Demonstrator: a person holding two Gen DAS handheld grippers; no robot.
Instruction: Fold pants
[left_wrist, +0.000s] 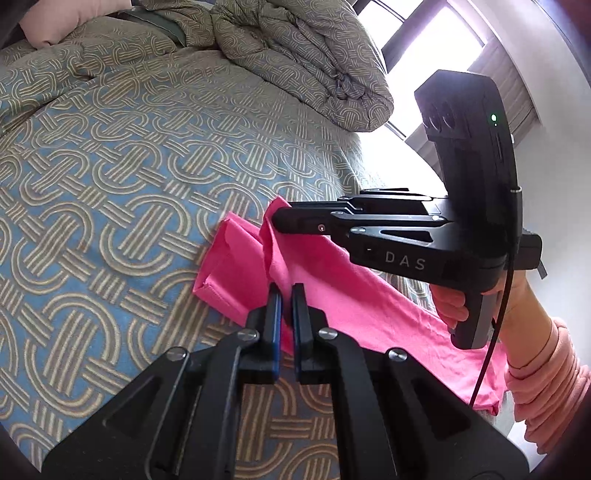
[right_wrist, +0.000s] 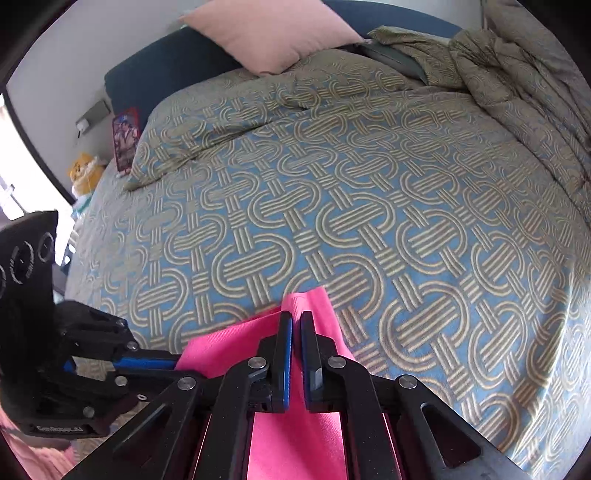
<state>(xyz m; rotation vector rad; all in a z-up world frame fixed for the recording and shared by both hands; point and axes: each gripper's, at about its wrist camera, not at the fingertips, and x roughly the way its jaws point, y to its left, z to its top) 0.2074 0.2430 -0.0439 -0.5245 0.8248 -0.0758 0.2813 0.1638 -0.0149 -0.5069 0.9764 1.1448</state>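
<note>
From the left wrist, we are pinching the pink pants (left_wrist: 332, 295) in the left gripper (left_wrist: 287, 295), jaws nearly closed on a raised fold, while the right gripper (left_wrist: 275, 218) is clamping another fold just beside it above the patterned bedspread (left_wrist: 110, 166).

From the right wrist, we are gripping the pants (right_wrist: 295, 435) between the right gripper's (right_wrist: 296, 325) almost-shut fingers, and the left gripper (right_wrist: 177, 363) is biting the cloth's edge at left, near the bedspread's (right_wrist: 406, 221) front edge.

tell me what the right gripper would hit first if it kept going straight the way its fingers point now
Probably the patterned bedspread. The right gripper is shut on the pink pants, and beyond the cloth at its tips only the bed cover lies ahead. Depth is hard to judge through the fisheye.
</note>
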